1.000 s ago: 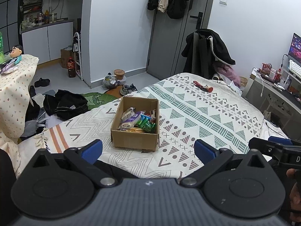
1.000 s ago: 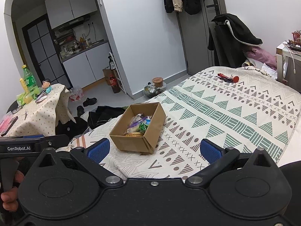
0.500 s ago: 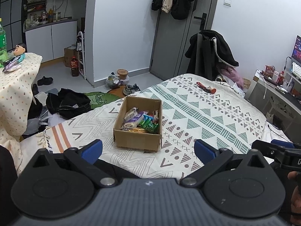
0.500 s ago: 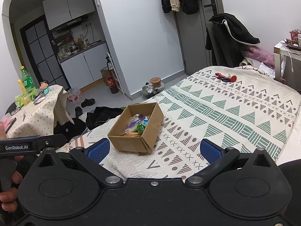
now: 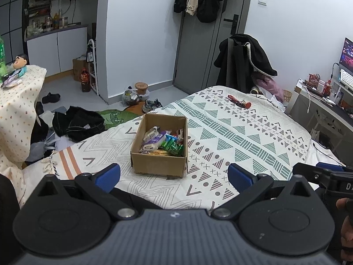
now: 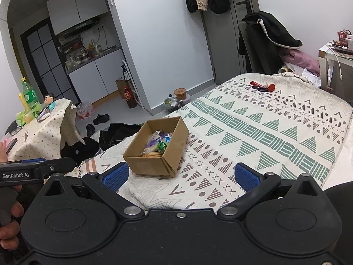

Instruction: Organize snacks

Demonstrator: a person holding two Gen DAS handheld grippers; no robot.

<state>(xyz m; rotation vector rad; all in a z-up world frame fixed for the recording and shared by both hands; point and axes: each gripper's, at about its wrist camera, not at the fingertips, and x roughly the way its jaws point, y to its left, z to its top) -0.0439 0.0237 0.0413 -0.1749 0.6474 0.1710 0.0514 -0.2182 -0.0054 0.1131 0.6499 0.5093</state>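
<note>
An open cardboard box (image 5: 157,165) stands on the patterned bed cover (image 5: 242,137) near the bed's near left corner. It holds several snack packets (image 5: 162,142) in purple, green and white wrappers. The box also shows in the right wrist view (image 6: 152,165), with the snacks (image 6: 156,143) inside. My left gripper (image 5: 174,176) is open and empty, just short of the box. My right gripper (image 6: 181,175) is open and empty, held to the right of the left one and a little behind the box.
A red object (image 5: 239,101) lies at the far end of the bed. A cloth-covered table (image 6: 42,137) with a green bottle (image 6: 27,95) stands at the left. Clothes and shoes (image 5: 77,123) litter the floor. A coat-draped chair (image 5: 245,61) and a desk (image 5: 326,103) stand at the right.
Both grippers have risen and drawn back slightly, so the box sits a little lower in both views. Both stay open. The box and snacks have not moved.
</note>
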